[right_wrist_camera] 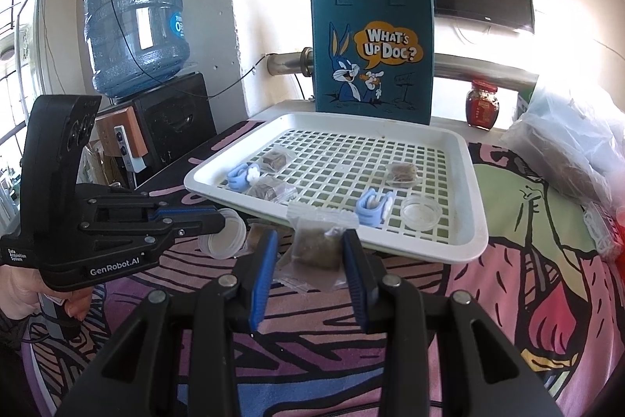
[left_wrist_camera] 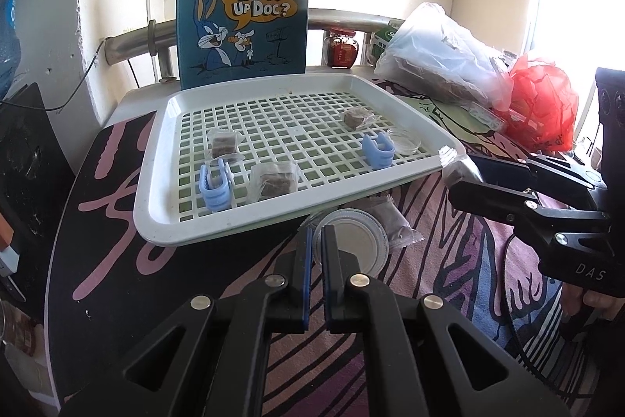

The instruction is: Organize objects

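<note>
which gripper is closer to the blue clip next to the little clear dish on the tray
Right. The right gripper, shut on a packet, sits just before the tray edge near that blue clip. The left gripper, holding a clear lid, is farther left.

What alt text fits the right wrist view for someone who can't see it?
The right gripper holds a clear packet of brown stuff before a white tray with packets, two blue clips and a dish. At left, the left gripper pinches a lid.
</note>
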Available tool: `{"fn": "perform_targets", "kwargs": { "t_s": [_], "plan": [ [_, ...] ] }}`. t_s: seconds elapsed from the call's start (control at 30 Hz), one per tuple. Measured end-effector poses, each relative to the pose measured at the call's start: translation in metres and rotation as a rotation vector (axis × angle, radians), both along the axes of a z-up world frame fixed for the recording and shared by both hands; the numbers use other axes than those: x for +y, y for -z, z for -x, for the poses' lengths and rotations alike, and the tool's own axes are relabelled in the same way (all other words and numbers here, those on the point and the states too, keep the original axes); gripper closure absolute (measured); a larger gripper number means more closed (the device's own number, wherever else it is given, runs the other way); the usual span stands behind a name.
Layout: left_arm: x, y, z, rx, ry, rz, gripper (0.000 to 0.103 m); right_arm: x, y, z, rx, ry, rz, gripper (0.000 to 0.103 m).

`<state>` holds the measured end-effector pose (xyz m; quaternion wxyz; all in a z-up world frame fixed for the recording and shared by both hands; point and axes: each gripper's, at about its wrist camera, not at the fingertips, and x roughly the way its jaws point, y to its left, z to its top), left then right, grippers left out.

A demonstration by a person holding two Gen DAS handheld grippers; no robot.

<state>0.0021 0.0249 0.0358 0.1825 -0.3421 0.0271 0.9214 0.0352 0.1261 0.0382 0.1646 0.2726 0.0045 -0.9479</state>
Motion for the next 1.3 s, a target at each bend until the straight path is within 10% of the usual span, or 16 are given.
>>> {"fn": "perform_targets", "kwargs": {
  "t_s": [1.3],
  "plan": [
    [-0.0090,0.0053,0.0083,-0.052,-0.028,-0.050,0.099,0.0026,-0.0003,-0.0009,-0.001,0.004,0.011,0.069]
  ]
}}
